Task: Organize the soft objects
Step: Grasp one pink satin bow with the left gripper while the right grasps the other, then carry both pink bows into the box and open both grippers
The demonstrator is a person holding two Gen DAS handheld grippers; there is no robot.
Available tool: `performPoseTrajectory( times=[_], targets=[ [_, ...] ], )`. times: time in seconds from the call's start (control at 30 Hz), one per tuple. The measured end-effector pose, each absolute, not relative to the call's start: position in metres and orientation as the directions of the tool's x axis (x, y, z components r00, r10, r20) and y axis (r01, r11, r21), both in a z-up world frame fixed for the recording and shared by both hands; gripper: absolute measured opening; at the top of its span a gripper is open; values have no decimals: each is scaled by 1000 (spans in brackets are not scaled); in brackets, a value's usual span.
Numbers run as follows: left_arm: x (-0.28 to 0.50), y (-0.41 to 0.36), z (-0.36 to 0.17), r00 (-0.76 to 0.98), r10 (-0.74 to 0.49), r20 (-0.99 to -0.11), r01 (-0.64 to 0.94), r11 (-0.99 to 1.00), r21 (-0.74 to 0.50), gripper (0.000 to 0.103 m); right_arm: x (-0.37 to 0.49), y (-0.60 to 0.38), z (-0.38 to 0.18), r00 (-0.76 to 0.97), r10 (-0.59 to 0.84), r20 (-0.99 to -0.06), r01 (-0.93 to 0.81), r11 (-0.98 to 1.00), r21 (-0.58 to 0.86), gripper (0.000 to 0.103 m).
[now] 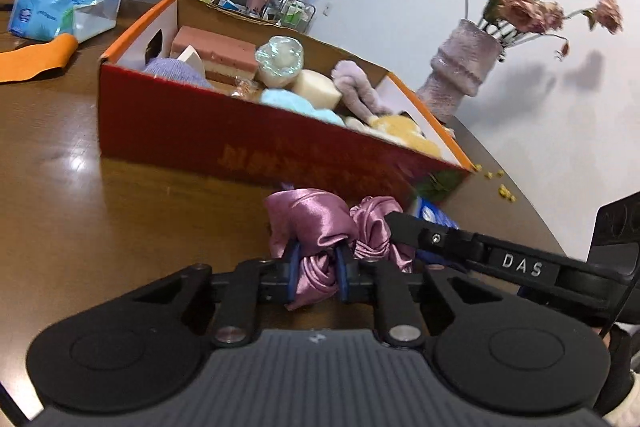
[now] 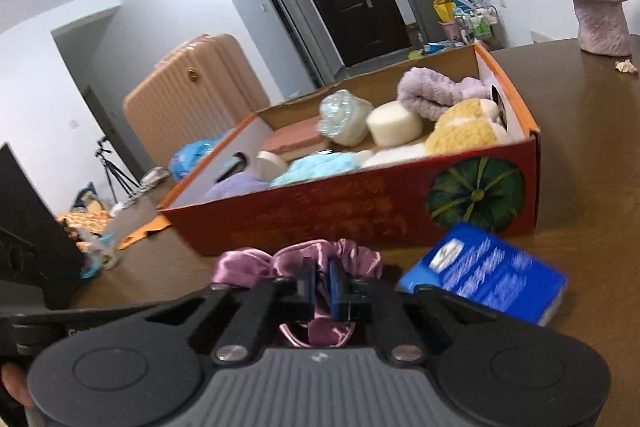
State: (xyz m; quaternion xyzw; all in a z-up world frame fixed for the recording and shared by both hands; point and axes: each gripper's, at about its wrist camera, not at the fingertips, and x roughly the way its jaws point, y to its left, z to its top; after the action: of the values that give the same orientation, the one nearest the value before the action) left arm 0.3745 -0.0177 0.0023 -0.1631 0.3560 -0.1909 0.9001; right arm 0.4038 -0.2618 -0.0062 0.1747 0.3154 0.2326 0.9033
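A pink satin scrunchie (image 1: 316,223) hangs just in front of the red cardboard box (image 1: 200,131), held from both sides. My left gripper (image 1: 318,265) is shut on its left part. My right gripper (image 2: 320,281) is shut on its other part (image 2: 348,259); its arm reaches in from the right in the left wrist view (image 1: 480,251). The box (image 2: 320,215) holds several soft things: sponges, a blue fluffy item (image 2: 316,165), a purple plush (image 2: 432,93) and a yellow plush (image 2: 464,127).
A blue tissue pack (image 2: 488,275) lies by the box's right front corner. A vase of dried flowers (image 1: 460,71) stands behind the box. A blue plastic bag (image 1: 60,7) and an orange cloth (image 1: 36,59) lie at the table's far left.
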Motion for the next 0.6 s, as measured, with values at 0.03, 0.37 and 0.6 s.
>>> performPoseTrajectory(
  times=[0.03,0.37,0.6],
  targets=[
    [364,-18,3,674,-460,-578,223,873,-434,18,392,-263,-5,695,535,-480,-308,825,473,6],
    [243,-25,29,687,-477,-548,276,869,-410,18,261,-278,16,725,541,-427,-335,818,468,6],
    [202,-31,52,725,-483,-492,319,868,-382,18,216,-282,40,769,524,-366,-362,829,427,6]
  ],
)
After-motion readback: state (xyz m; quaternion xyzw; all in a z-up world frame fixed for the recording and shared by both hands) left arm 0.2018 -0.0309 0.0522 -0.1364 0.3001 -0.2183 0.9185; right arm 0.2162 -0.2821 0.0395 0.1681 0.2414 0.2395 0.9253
